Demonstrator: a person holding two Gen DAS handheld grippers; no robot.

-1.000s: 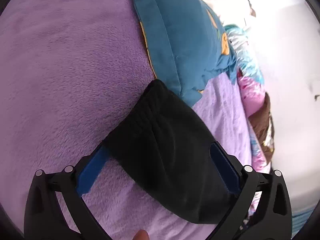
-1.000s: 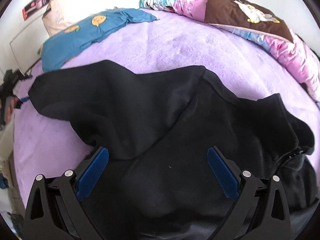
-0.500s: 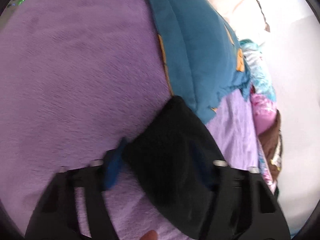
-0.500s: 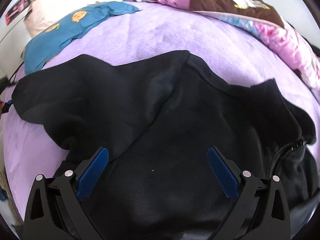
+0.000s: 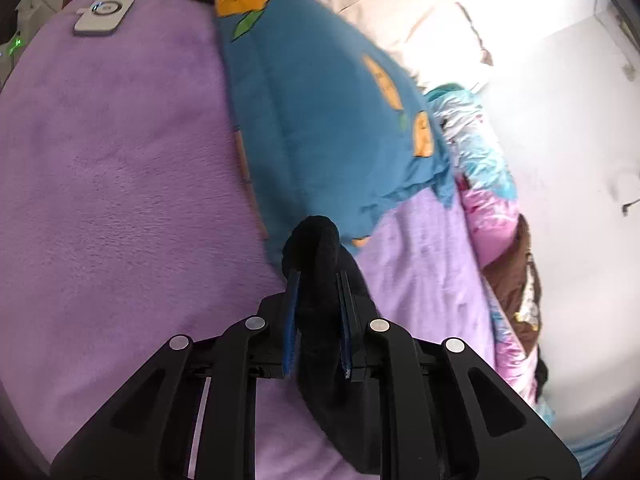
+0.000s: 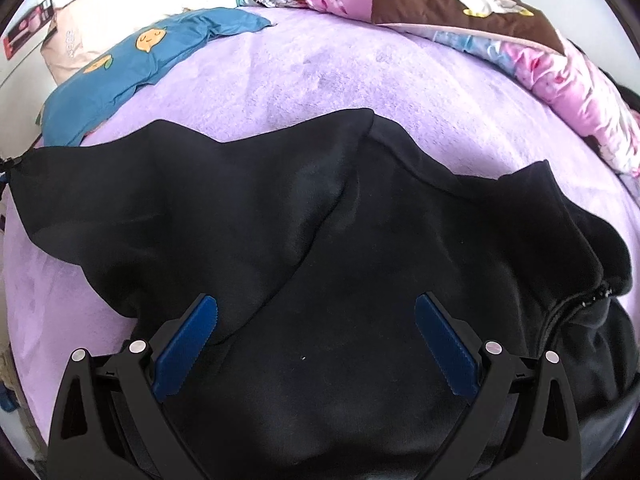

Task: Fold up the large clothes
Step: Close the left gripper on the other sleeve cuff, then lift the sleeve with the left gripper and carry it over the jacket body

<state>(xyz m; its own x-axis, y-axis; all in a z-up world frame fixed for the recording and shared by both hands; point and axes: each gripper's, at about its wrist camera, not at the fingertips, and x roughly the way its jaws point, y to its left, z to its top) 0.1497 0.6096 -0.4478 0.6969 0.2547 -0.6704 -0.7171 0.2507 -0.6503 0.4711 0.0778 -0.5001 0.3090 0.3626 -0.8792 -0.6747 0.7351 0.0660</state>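
Observation:
A large black zip jacket (image 6: 360, 248) lies spread on the purple bed cover (image 6: 360, 72). Its sleeve (image 6: 120, 196) stretches out to the left. My left gripper (image 5: 318, 276) is shut on the black sleeve cuff (image 5: 316, 236), which bunches up between the blue pads. My right gripper (image 6: 314, 308) is open and empty, hovering just above the jacket's body, with the zipper (image 6: 580, 304) to its right.
A blue pillow (image 5: 320, 100) with orange fruit prints lies just beyond the held cuff, a beige pillow (image 5: 408, 4) behind it. A pink and brown quilt (image 6: 480, 12) runs along the bed's far side. A white device (image 5: 103, 16) sits at the bed's corner.
My left gripper has closed on the sleeve cuff, which lay flat between open jaws a second ago. The right gripper has shifted slightly over the jacket and stays open.

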